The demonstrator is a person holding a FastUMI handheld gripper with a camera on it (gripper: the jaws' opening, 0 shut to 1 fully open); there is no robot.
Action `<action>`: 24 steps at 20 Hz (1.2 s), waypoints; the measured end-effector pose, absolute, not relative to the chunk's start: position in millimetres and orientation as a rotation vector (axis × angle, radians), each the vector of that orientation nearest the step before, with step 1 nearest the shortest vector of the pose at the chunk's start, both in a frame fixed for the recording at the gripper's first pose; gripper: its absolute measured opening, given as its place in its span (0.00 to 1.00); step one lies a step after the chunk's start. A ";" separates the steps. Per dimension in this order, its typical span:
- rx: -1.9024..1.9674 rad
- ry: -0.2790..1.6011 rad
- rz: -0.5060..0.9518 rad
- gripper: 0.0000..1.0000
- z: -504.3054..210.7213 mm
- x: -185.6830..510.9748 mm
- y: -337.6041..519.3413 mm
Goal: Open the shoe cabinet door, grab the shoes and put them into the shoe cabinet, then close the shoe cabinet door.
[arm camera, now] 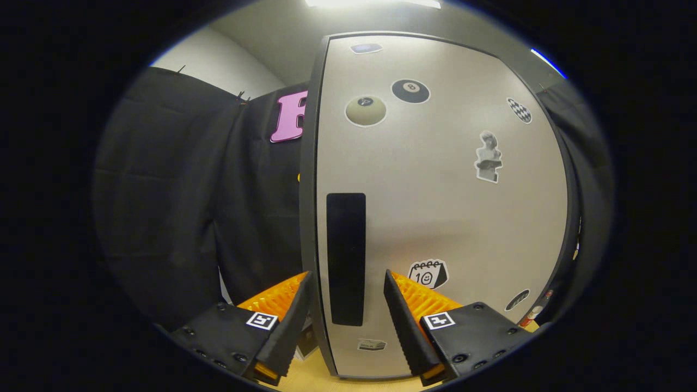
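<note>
Gripper point(348, 283) spread wide, holding nothing, fingers flanking the door's point(435, 207) dark vertical handle point(346, 258) near the door's edge

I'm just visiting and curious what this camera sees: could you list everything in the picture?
Shoe cabinet door: one, pale grey with dark frame, straight ahead of the fingers.
Handle: one, black, upright strip near the door's left edge, lined up with the gap between the fingers.
Stickers: several on the door, among them two billiard balls, a statue and a calendar.
Black cloth: booth wall, left of the cabinet.
Floor: light wood, below the door.
Gripper: one, fingers apart, nothing between them but the handle ahead.
</note>
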State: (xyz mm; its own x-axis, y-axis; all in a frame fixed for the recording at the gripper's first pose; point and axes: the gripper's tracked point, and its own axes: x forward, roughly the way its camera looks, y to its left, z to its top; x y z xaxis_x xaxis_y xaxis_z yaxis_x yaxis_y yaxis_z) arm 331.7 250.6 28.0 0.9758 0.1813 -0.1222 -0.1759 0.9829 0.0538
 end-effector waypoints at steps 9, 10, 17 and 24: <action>0.037 0.174 0.177 0.28 23.5 338.4 254.2; 0.036 0.178 0.190 0.20 24.4 336.2 253.0; 0.023 0.181 0.289 0.14 28.2 309.7 247.5; 0.001 0.182 0.341 0.14 34.5 270.3 231.8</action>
